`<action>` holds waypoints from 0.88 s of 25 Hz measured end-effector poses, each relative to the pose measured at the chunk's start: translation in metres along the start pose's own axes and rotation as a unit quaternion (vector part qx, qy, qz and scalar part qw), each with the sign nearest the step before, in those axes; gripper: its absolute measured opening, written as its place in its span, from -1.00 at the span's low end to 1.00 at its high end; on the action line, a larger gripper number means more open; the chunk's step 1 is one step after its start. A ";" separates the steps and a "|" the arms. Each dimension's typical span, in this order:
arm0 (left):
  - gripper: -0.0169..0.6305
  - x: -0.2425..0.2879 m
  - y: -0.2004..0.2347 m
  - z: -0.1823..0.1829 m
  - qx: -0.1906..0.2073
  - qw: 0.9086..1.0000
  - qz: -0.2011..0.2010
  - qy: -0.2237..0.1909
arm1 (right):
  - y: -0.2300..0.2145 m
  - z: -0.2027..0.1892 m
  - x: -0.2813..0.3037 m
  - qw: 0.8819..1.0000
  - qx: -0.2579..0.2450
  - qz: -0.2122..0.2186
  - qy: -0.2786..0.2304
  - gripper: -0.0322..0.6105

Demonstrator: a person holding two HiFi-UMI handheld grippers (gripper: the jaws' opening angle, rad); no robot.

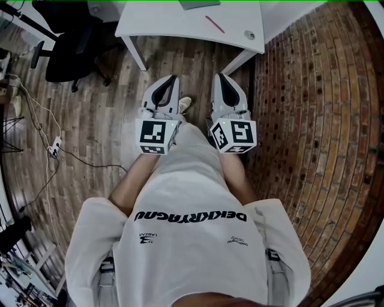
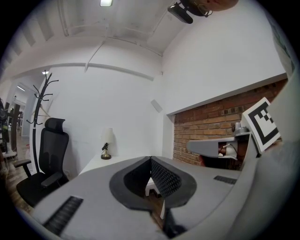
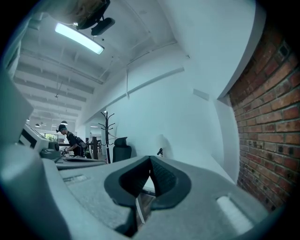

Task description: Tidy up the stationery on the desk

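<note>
In the head view I stand a step back from a white desk (image 1: 180,24). A red pen (image 1: 215,24) lies on it, with a small round grey object (image 1: 249,35) to its right and a grey-green flat item (image 1: 199,4) at the far edge. My left gripper (image 1: 174,77) and right gripper (image 1: 216,76) are held side by side over the wooden floor, short of the desk. Both are shut with nothing between the jaws. In the left gripper view the left gripper (image 2: 150,159) has its tips touching, as does the right gripper (image 3: 150,159) in its own view.
A black office chair (image 1: 72,42) stands left of the desk, and a brick wall (image 1: 312,120) runs along the right. Cables and a power strip (image 1: 55,144) lie on the floor at left. A small lamp (image 2: 106,145) sits on the desk's far end beside a coat rack (image 2: 40,108).
</note>
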State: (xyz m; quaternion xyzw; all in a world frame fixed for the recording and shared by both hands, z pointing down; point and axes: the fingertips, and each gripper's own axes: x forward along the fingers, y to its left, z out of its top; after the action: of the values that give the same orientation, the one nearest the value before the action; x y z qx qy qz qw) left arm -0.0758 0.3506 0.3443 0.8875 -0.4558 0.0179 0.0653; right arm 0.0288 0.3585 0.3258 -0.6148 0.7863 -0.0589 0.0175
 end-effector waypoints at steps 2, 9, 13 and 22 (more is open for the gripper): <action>-0.96 0.018 0.011 0.002 0.003 1.000 -0.005 0.002 | -0.006 -0.002 0.020 1.000 0.003 -0.002 0.000 -0.90; -0.96 0.092 0.064 0.013 0.014 1.000 -0.005 0.005 | -0.032 -0.006 0.108 1.000 0.022 -0.011 0.003 -0.90; -0.96 0.144 0.094 0.020 0.012 1.000 -0.008 0.015 | -0.051 -0.004 0.168 0.999 0.030 -0.014 0.013 -0.90; -0.96 0.276 0.150 0.028 0.023 0.998 -0.028 0.046 | -0.104 -0.016 0.295 0.996 0.070 -0.029 0.054 -0.90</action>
State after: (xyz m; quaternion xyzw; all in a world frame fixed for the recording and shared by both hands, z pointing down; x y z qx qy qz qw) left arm -0.0374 0.0382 0.3569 0.8993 -0.4270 0.0673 0.0662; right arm 0.0554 0.0490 0.3671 -0.6302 0.7621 -0.1473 0.0160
